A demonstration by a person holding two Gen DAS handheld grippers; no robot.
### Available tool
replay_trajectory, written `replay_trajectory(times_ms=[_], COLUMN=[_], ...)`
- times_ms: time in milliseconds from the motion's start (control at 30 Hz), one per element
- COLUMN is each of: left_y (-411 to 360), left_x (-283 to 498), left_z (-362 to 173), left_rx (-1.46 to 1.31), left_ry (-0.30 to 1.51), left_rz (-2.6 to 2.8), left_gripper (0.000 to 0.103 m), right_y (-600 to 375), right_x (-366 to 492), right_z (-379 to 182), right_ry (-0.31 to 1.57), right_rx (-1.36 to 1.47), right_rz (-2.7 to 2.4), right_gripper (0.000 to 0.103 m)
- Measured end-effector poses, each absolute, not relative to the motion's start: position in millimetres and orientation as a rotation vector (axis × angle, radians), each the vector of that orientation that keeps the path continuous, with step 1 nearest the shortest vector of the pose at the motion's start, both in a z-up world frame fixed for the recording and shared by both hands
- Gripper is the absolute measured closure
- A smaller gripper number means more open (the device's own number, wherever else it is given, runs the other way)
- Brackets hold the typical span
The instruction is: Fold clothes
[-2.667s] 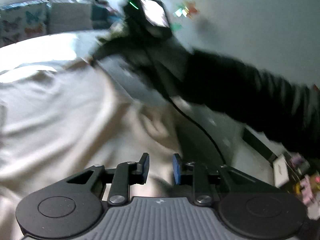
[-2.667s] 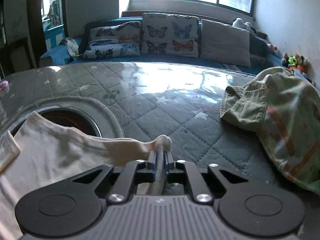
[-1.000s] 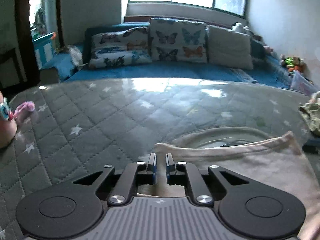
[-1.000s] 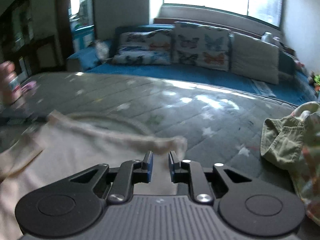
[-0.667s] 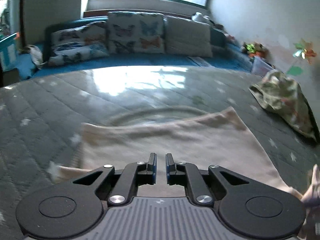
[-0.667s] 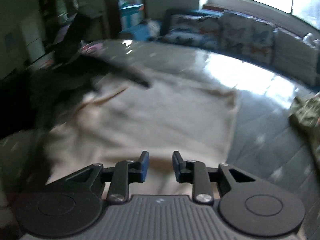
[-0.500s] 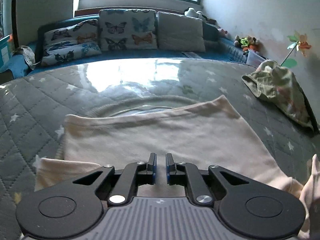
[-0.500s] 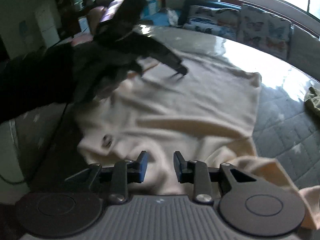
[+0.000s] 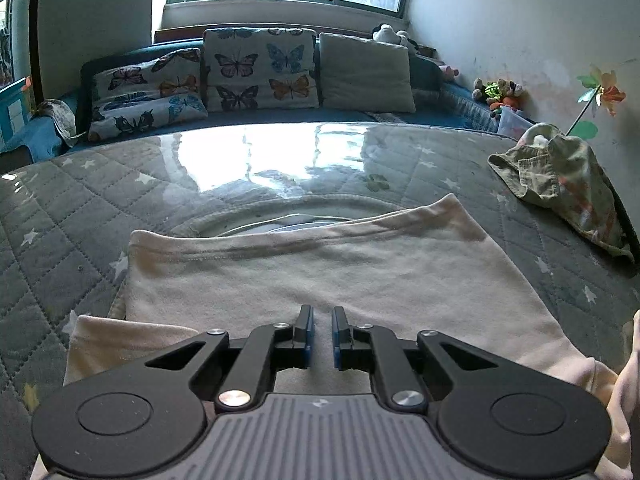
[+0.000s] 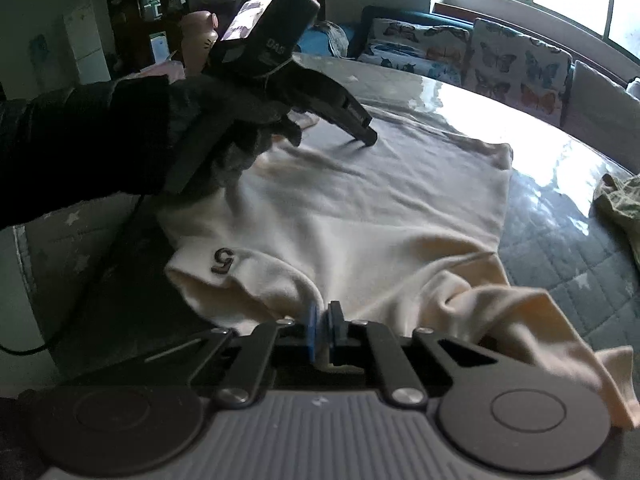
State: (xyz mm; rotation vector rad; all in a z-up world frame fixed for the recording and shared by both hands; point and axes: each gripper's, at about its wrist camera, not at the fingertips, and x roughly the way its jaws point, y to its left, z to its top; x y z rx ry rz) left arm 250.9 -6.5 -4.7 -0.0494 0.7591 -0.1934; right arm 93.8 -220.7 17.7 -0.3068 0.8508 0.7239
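Two grippers are at work on my cream long-sleeved cotton shirt (image 9: 320, 276), which lies spread flat on the grey quilted star-patterned bed cover (image 9: 80, 208). My left gripper (image 9: 320, 330) hovers above the cloth, jaws slightly parted, holding nothing. My right gripper (image 10: 321, 326) is clenched on a fold of the shirt beside the "5" patch (image 10: 221, 261).

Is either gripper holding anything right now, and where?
The right gripper pinches the cream shirt at a bunched fold; the left gripper is open, empty.
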Motion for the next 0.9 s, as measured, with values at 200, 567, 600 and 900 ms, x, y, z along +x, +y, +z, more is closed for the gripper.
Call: replay_trajectory(times_ms=[200, 567, 600, 900], left_y=[-4, -8, -8, -15], left_x=[252, 251, 251, 238], left_z=[-5, -7, -7, 1], left_rx=[-0.055, -0.024, -0.024, -0.013], left_ry=[0.754, 0.737, 0.733, 0.748], left_rz=[-0.195, -0.199, -0.201, -0.243], left_gripper=[0.092, 0.088, 0.088, 0.061], right_y=[-231, -246, -250, -312], right_x=[97, 128, 124, 122], right_z=[26, 10, 8, 32], right_ry=[0.855, 0.872, 0.879, 0.815], right_rx=[-0.263, -0.228, -0.226, -0.122], right_rz=[0.708, 0.542, 0.539, 0.342], right_gripper=[0.096, 0.088, 0.088, 0.081])
